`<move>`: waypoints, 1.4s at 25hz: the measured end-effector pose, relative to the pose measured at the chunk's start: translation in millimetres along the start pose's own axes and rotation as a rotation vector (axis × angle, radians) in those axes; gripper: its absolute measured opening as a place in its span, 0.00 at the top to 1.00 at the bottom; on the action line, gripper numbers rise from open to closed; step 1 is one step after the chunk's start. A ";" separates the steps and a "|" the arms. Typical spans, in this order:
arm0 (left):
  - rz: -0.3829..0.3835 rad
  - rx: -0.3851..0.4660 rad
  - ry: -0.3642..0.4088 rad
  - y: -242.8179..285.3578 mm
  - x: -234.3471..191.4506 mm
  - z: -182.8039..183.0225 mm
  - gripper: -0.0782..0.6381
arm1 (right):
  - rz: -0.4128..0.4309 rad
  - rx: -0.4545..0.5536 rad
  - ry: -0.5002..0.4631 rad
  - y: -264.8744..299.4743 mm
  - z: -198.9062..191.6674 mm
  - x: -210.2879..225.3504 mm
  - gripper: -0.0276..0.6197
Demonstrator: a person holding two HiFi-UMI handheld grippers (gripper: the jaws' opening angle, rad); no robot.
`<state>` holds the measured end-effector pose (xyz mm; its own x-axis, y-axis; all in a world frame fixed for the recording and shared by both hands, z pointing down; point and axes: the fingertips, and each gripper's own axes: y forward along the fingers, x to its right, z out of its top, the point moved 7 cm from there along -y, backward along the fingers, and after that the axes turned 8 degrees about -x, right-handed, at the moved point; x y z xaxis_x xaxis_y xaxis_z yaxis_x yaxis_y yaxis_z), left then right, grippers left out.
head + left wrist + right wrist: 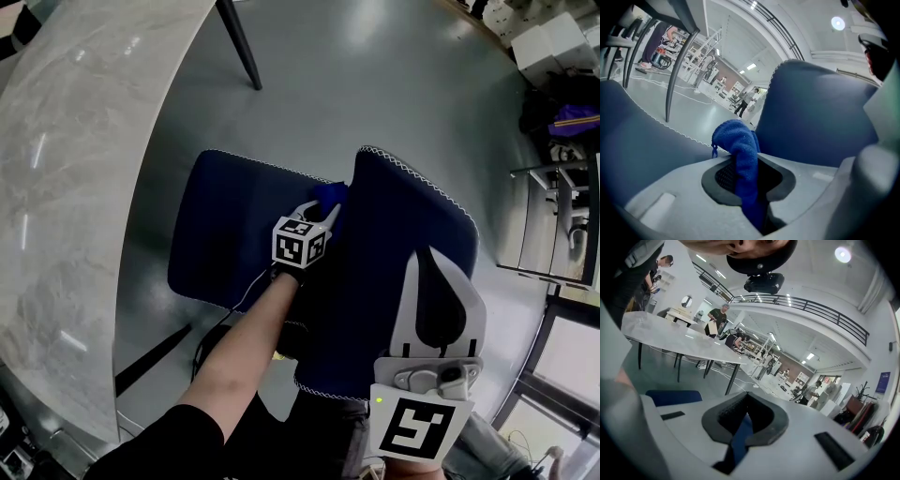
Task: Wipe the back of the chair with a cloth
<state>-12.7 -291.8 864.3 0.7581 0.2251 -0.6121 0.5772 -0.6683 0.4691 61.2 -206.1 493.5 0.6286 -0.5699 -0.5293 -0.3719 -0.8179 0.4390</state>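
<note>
A dark blue chair stands below me, its seat [230, 225] to the left and its backrest [412, 234] to the right. My left gripper [321, 214] is shut on a blue cloth [330, 194], which lies against the backrest's front face just above the seat. In the left gripper view the cloth [740, 147] bulges up out of the shut jaws of the left gripper [747, 187], with the backrest [815, 122] close behind it. My right gripper [429, 258] hangs over the backrest's near side, shut and holding nothing. In the right gripper view the right gripper [740, 437] shows only a sliver of blue chair [672, 397].
A long marble table [75, 187] curves along the left, with a dark leg [239, 42] on the grey floor beyond the chair. White boxes [553, 42] and dark furniture [562, 216] stand at the right. People stand far off in the hall.
</note>
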 end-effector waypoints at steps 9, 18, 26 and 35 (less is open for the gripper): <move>-0.037 -0.008 -0.022 -23.2 43.4 32.3 0.80 | 0.031 0.011 0.118 -14.7 1.8 19.6 0.94; -0.052 -0.044 -0.009 -78.4 120.6 81.4 0.80 | 0.054 -0.066 0.256 -53.2 15.4 54.8 0.94; -0.069 -0.036 0.031 -102.9 184.7 115.5 0.80 | 0.024 -0.078 0.304 -84.5 23.0 83.6 0.94; -0.194 -0.044 0.187 -130.6 252.7 155.6 0.80 | 0.105 -0.043 0.605 -101.1 9.1 105.1 0.94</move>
<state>56.2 -257.9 549.4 0.6726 0.4756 -0.5669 0.7267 -0.5693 0.3845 158.6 -184.0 386.9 0.8711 -0.4907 0.0189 -0.4328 -0.7490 0.5017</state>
